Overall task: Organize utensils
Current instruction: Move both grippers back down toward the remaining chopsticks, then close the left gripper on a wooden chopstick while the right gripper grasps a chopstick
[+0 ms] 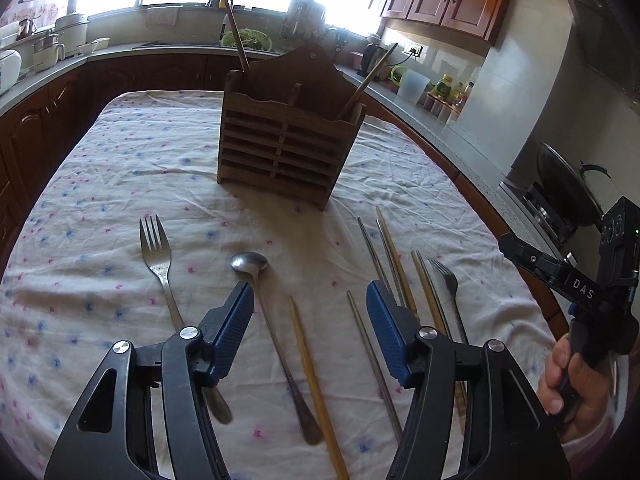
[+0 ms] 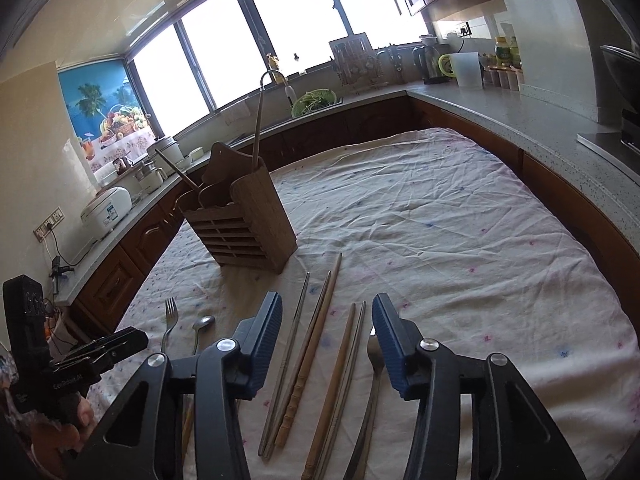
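Left wrist view: fork (image 1: 159,268) handle partly hidden behind left gripper (image 1: 310,314) finger; second fork (image 1: 450,292) handle hidden behind the other finger. Wooden chopstick (image 1: 316,392) runs off bottom edge. Right wrist view: spoon (image 2: 203,326) handle hidden behind right gripper (image 2: 327,330); holder (image 2: 240,224) contents' lower ends hidden inside

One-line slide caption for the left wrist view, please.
Open left claw hovers over a spoon and chopsticks on the floral tablecloth, wooden holder beyond.

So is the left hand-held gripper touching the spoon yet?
Cannot tell. In the left wrist view the left hand-held gripper straddles the spoon, open; its height above it is unclear.
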`<move>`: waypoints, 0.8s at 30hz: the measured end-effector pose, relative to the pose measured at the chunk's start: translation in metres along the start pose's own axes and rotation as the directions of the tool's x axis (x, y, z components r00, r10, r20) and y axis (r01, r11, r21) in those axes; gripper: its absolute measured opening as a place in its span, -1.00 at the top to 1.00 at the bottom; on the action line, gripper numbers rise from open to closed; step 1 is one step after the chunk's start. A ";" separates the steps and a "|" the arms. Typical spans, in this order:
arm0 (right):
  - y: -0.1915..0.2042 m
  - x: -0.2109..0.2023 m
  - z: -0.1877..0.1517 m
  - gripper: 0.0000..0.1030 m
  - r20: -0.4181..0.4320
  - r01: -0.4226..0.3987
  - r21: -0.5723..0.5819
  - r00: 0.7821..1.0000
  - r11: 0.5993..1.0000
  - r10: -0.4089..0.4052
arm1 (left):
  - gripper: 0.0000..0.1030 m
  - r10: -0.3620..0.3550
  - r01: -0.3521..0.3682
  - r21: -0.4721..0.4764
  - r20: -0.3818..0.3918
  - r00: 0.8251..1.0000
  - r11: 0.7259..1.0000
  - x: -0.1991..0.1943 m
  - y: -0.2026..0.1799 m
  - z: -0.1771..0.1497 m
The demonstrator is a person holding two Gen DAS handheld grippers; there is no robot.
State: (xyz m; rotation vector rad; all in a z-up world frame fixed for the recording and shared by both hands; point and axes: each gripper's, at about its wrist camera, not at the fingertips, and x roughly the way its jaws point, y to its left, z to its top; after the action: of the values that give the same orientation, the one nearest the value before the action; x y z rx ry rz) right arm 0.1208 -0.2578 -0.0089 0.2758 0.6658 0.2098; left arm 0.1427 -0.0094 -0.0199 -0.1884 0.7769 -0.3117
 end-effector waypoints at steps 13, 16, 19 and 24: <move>0.009 0.058 -0.020 0.53 -0.177 -0.001 -0.024 0.984 1.000 -0.003 | 0.26 0.017 -0.010 0.046 -0.155 0.988 0.999 0.045 -0.006 -0.013; 0.004 0.071 -0.020 0.60 -0.204 0.009 -0.027 0.979 1.000 -0.014 | 0.30 0.028 -0.019 0.049 -0.187 0.982 0.999 0.055 -0.005 -0.015; 0.002 0.083 -0.018 0.61 -0.226 0.020 -0.036 0.974 0.999 -0.027 | 0.34 0.027 -0.017 0.048 -0.216 0.976 0.999 0.061 -0.004 -0.016; -0.005 0.104 -0.017 0.62 -0.269 0.060 -0.044 0.961 0.997 -0.070 | 0.36 0.041 -0.024 0.073 -0.246 0.968 0.997 0.069 -0.006 -0.016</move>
State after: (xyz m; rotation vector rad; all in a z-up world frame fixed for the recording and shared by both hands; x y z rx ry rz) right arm 0.1905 -0.2299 -0.0835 0.1918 0.9395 0.1979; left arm 0.1762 -0.0392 -0.0748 -0.0709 1.0133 -0.3347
